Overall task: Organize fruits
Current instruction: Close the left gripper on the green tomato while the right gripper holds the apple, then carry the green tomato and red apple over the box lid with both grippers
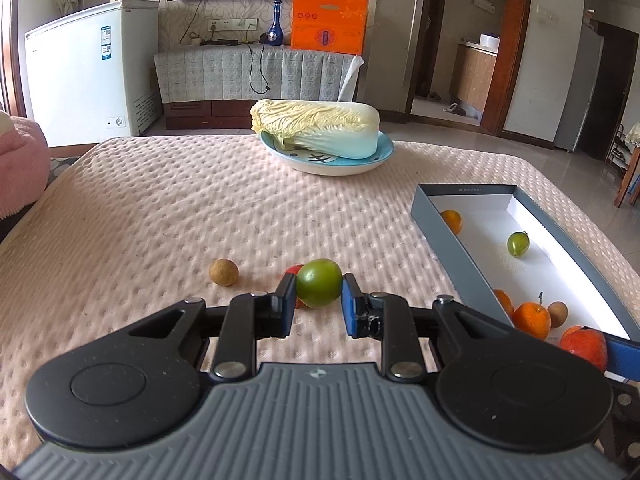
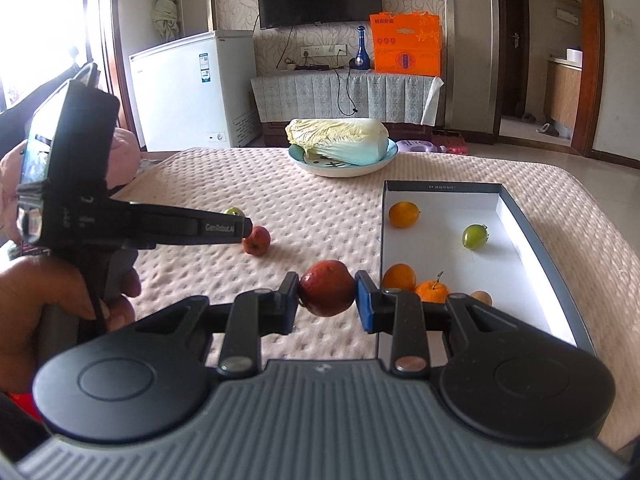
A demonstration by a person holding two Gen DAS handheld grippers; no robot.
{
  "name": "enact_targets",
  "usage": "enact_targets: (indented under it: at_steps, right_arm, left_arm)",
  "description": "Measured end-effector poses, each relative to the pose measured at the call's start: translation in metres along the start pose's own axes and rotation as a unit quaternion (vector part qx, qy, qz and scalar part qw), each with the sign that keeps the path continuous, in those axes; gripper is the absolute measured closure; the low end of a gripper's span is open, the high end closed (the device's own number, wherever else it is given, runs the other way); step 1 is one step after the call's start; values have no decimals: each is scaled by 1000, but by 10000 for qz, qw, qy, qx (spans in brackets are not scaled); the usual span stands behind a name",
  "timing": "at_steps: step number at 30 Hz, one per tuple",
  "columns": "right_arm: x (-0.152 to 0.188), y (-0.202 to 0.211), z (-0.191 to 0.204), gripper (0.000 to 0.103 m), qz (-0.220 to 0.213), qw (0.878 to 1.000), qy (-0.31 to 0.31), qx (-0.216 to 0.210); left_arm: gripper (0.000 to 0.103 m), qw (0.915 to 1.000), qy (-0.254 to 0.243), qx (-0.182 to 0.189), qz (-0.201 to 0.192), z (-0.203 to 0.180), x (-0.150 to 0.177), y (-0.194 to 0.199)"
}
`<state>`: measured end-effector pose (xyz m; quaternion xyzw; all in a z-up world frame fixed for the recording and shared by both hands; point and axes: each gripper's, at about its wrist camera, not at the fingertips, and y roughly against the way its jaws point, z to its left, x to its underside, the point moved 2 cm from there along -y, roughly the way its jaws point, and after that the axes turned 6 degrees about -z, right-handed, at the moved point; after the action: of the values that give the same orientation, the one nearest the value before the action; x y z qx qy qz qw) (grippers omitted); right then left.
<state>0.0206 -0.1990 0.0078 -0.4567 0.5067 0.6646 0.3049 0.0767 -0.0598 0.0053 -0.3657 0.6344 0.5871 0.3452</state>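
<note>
The left gripper (image 1: pixel 319 294) is clamped on a green fruit (image 1: pixel 319 288) just above the pink bedspread (image 1: pixel 160 208), to the left of the grey box (image 1: pixel 440 232). The right gripper (image 2: pixel 327 295) is closed on a red fruit (image 2: pixel 327 294) just left of that box's near left wall. Inside the box lie oranges (image 2: pixel 404 214), a small green fruit (image 2: pixel 475 237) and a brown one (image 2: pixel 482 297); left of it, on the bedspread, sit another red fruit (image 2: pixel 257 241) and a brown fruit (image 1: pixel 224 272).
</note>
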Motion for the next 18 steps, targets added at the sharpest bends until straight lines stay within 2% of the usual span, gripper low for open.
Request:
enact_targets:
  at_steps: [18]
  right_arm:
    - [-3, 2, -2, 70, -46, 10000, -8, -77]
  left_arm:
    - [75, 9998, -145, 148, -28, -18, 1, -1]
